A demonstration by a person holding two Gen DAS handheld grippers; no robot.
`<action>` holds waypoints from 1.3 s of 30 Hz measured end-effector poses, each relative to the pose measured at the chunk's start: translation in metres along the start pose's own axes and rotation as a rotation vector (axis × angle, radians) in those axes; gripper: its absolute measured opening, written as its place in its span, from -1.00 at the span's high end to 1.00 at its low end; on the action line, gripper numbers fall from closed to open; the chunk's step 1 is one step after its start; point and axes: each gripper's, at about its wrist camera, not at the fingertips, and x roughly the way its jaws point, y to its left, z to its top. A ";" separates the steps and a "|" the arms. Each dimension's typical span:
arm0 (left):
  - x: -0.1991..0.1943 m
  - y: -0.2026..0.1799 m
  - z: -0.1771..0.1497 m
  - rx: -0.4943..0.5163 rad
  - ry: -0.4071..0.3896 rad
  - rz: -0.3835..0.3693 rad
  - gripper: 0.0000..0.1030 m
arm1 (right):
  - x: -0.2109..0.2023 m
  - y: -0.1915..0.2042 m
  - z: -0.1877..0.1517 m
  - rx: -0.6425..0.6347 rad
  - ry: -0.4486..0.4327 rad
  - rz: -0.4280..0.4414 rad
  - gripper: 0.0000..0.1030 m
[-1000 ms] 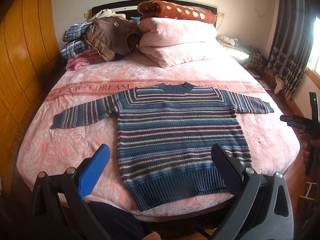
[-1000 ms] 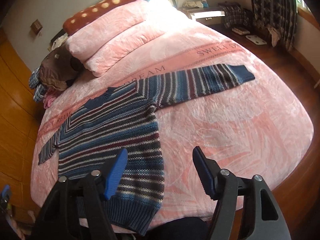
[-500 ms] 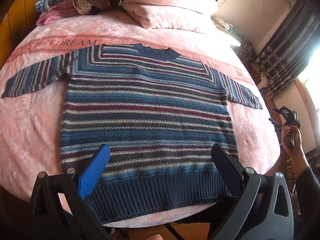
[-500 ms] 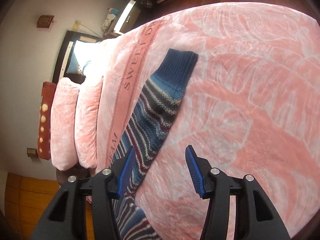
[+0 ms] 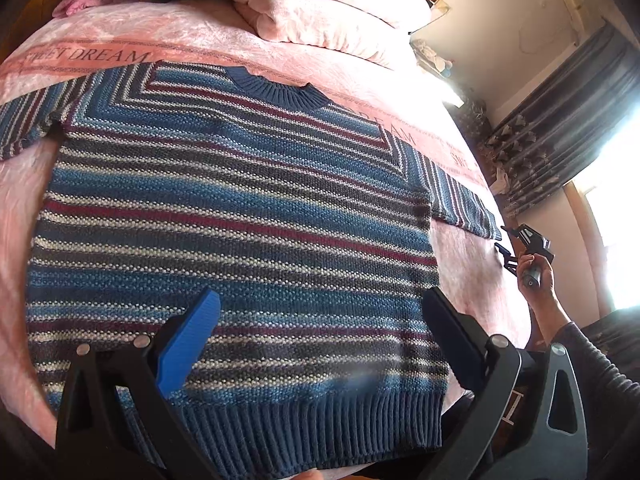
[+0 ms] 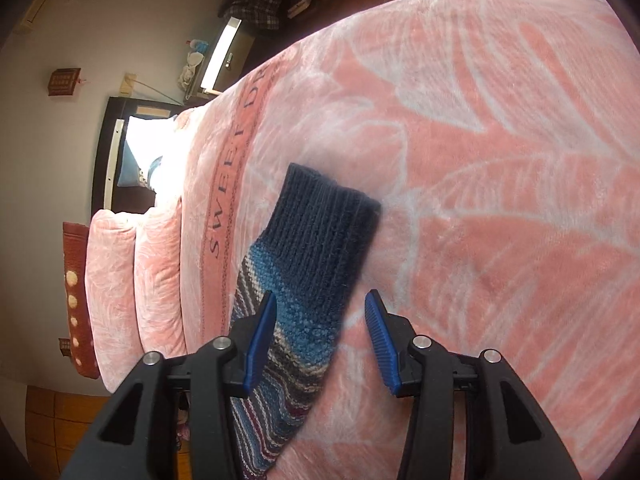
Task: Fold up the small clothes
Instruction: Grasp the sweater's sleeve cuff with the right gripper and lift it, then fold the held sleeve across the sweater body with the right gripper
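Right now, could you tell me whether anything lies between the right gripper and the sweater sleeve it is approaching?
Nothing visible does. The right gripper is open, and the sweater sleeve cuff lies flat on the pink blanket directly ahead, with the sleeve already running between the fingers and no other item on it.

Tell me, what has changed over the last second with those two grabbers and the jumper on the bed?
Both have moved in closer. The left gripper dropped low over the jumper, above its hem. The right gripper swung out to the sleeve cuff, open around the sleeve. Nothing gripped yet. The jumper still lies flat on the pink blanket.
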 end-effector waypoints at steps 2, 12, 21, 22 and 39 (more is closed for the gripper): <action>0.004 0.000 0.000 -0.014 -0.001 -0.014 -0.95 | 0.007 -0.001 0.002 -0.005 -0.001 -0.001 0.09; -0.001 0.012 0.007 -0.103 -0.070 -0.084 -0.95 | 0.012 0.029 0.007 -0.134 -0.015 -0.059 0.71; -0.029 0.025 0.011 -0.112 -0.044 -0.056 -0.95 | -0.041 0.143 -0.043 -0.436 -0.099 -0.046 0.76; -0.034 0.026 0.012 -0.112 -0.034 -0.066 -0.95 | -0.046 0.158 -0.053 -0.472 -0.109 -0.045 0.76; -0.063 0.048 0.033 -0.149 -0.055 -0.198 -0.95 | -0.036 0.309 -0.272 -1.022 -0.147 -0.054 0.81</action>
